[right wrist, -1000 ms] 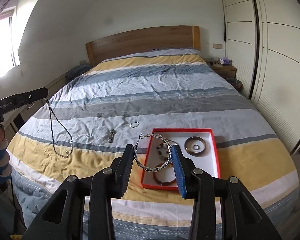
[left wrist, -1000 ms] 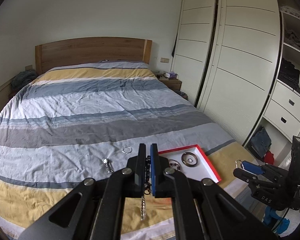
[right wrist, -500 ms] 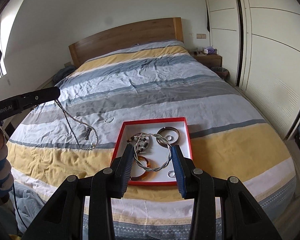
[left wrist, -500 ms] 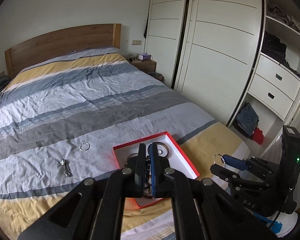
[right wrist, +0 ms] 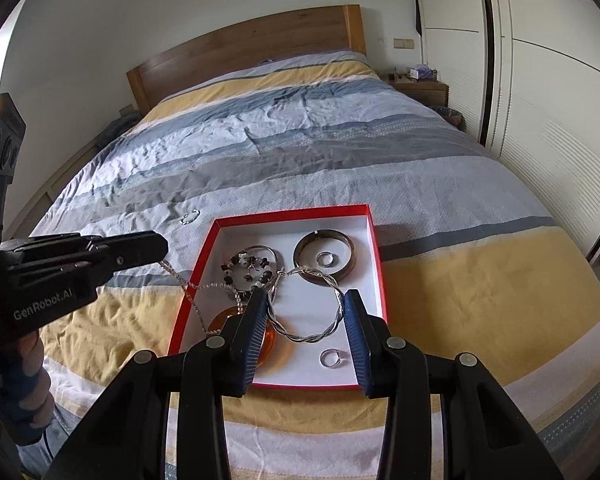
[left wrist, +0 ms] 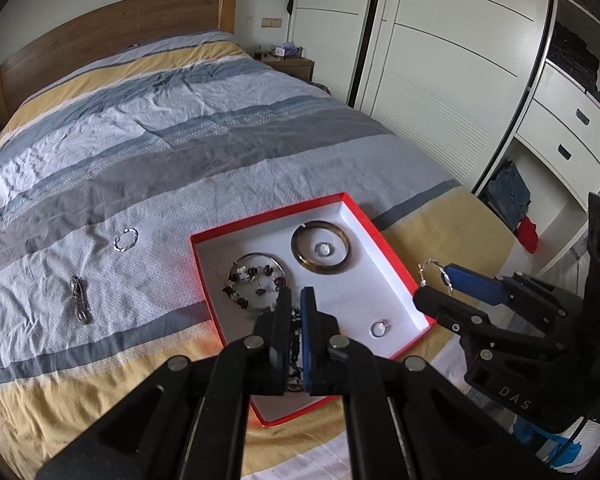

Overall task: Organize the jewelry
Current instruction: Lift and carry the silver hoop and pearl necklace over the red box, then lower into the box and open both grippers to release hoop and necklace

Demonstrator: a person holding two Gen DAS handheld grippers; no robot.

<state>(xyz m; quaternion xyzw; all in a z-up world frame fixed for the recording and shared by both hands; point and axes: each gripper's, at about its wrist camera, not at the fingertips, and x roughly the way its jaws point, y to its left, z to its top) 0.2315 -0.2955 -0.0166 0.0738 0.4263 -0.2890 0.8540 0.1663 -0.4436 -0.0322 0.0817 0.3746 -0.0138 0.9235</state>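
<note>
Now chain (right wrist: 188, 286) slants from left claw (right wrist: 162, 246) (pinched) into box (right wrist: 374, 240).

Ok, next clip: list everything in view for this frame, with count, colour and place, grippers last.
box: 1, red, white inside, on bed
bed: 1, striped cover
brown bangle: 1, in box
beaded bracelet: 1, dark, in box
amber bangle: 1, in box
rings: 2, silver, in box
loose ring: 1, on cover
clasp piece: 1, on cover
chain: 1, silver, draping into box
twisted hoop: 1, silver
left gripper: shut on chain
right gripper: shut on twisted hoop
</note>
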